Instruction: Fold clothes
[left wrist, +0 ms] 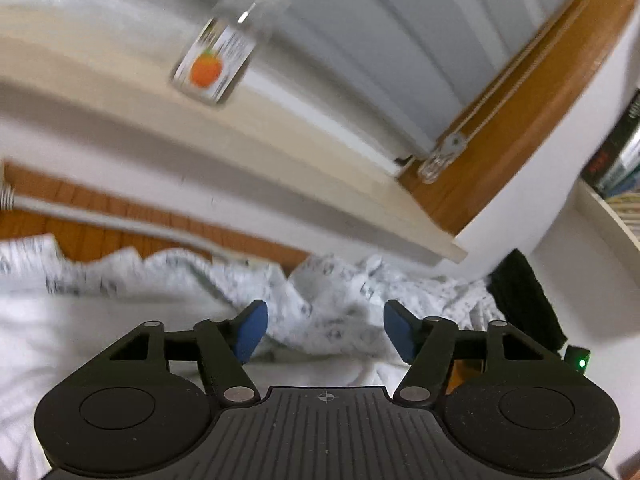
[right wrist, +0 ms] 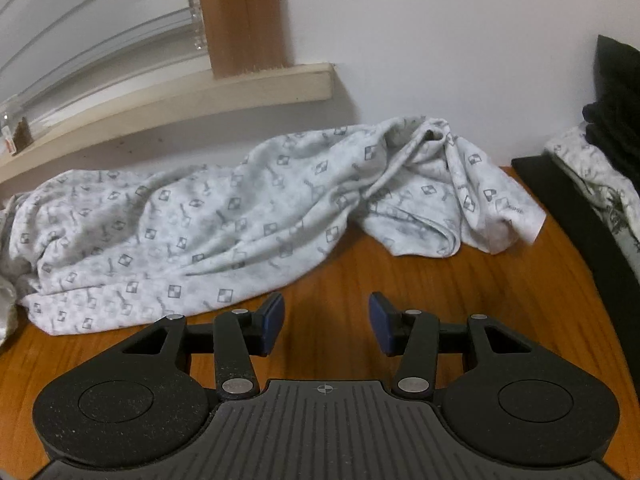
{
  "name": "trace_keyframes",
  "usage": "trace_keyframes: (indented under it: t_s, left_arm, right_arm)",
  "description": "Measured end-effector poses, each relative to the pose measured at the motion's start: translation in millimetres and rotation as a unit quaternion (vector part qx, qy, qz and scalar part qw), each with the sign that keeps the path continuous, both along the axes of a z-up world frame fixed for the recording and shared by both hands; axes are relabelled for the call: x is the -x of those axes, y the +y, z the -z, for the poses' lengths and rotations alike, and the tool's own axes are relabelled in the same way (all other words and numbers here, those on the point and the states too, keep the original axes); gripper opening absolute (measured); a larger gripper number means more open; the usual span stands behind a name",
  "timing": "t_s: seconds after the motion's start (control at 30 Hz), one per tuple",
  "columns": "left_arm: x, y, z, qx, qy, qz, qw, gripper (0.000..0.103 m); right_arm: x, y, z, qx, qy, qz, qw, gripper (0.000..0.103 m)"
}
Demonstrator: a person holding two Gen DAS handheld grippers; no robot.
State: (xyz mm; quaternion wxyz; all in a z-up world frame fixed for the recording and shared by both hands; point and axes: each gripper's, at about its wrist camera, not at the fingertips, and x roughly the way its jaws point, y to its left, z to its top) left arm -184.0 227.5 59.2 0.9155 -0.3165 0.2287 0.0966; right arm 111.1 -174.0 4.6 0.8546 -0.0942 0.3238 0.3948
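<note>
Patterned garment (right wrist: 208,220), white with small grey squares, lies crumpled in a long heap along the far edge of the wooden counter (right wrist: 460,292), against the wall under the window sill (right wrist: 240,88). Its right end is bunched into folds near the far right corner. In the left wrist view the same garment (left wrist: 332,304) shows beyond a plain white cloth (left wrist: 80,340) that covers the near part of that view. A dark item (right wrist: 612,120) rests on another printed cloth at the counter's right edge. The right gripper (right wrist: 326,324) hovers over bare wood near the garment's near edge, jaws wide apart and empty. The left gripper (left wrist: 325,332) is likewise spread wide, holding nothing. A blurred jar (left wrist: 224,52) with an orange label stands on the sill.
</note>
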Motion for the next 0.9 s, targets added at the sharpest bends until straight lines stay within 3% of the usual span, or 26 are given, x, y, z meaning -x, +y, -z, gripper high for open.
trace_keyframes:
  t_s: [0.4,0.47,0.57,0.63,0.8,0.9]
  left_arm:
    - [-12,7,22,0.096,-0.018,-0.027,0.9949,0.069]
    - [-11,7,15,0.072,-0.025,-0.027,0.9968,0.063]
    - [-8,5,4,0.035,-0.035,-0.028,0.9984,0.039]
    - [-7,4,-4,0.011,-0.042,-0.028,0.9987,0.002]
    - [6,7,-27,-0.052,-0.061,-0.041,0.9960,0.002]
    - [17,20,-26,-0.057,-0.049,-0.047,0.9961,0.002]
  right_arm:
    - [17,10,-3,0.020,-0.035,-0.021,0.999,0.049]
    - [17,11,-3,0.023,-0.039,-0.020,0.999,0.049]
    - [16,13,-3,0.032,-0.044,-0.018,0.998,0.049]
    - [15,14,-4,0.034,-0.046,-0.019,0.998,0.049]
    - [10,19,-7,0.027,-0.049,-0.012,0.998,0.049]
    - [0,27,-12,0.009,-0.047,0.002,0.999,0.049]
